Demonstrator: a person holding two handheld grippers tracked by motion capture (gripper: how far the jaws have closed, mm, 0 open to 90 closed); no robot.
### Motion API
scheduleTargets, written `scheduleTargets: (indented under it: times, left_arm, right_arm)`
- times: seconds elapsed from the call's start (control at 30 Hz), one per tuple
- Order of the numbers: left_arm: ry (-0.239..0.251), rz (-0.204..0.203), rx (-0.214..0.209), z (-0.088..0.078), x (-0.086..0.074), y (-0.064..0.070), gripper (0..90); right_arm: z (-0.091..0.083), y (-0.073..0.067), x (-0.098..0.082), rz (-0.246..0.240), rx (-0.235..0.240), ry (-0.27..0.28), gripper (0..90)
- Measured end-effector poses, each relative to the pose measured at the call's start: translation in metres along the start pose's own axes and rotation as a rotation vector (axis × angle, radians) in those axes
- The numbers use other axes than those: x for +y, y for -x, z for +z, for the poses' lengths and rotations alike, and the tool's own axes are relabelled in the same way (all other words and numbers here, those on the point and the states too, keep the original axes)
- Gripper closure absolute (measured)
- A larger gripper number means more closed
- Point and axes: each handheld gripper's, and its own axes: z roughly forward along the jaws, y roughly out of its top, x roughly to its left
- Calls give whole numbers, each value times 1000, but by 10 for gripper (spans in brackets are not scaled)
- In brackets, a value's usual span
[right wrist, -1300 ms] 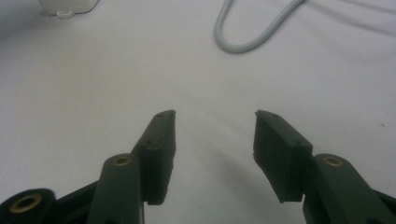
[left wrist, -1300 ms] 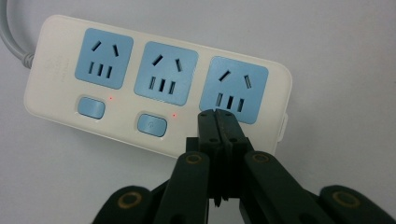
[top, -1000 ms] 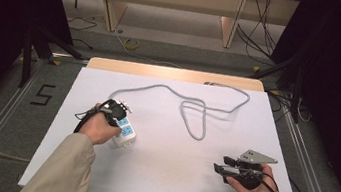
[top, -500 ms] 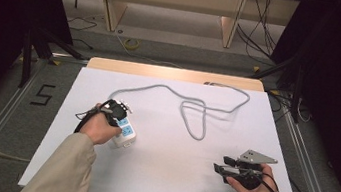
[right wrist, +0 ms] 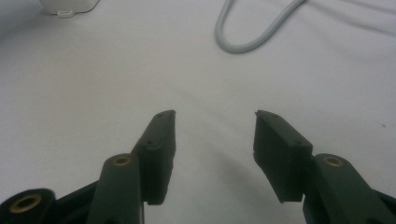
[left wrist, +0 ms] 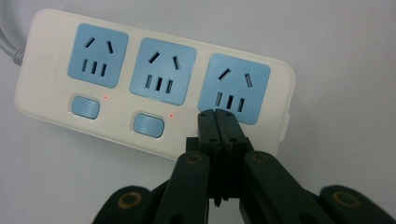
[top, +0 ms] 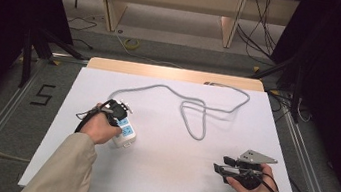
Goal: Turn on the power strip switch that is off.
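A white power strip (left wrist: 154,79) with three blue sockets and small blue switches lies on the white table; in the high view the power strip (top: 123,134) sits at the left under my left hand. My left gripper (left wrist: 217,114) is shut, its tips pressed down at the third socket's lower edge where a switch would sit. The strip's grey cable (top: 196,111) loops across the table's middle. At the front right my right gripper (top: 218,169) rests open above bare table, nothing between its jaws (right wrist: 212,119). A bend of the grey cable (right wrist: 243,42) lies ahead of it.
The white table (top: 157,175) stands on a grey floor with metal rails at each side. A wooden shelf frame (top: 171,5) stands beyond the far edge, and loose floor cables (top: 263,33) lie at the back right.
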Motion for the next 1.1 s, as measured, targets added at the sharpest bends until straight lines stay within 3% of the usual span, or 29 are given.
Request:
scheduleTargets:
  times: [1.1]
  left_arm:
    - [-35, 4, 4, 2, 3, 1, 899]
  right_arm:
    - [0, 0, 0, 1, -3, 3, 496]
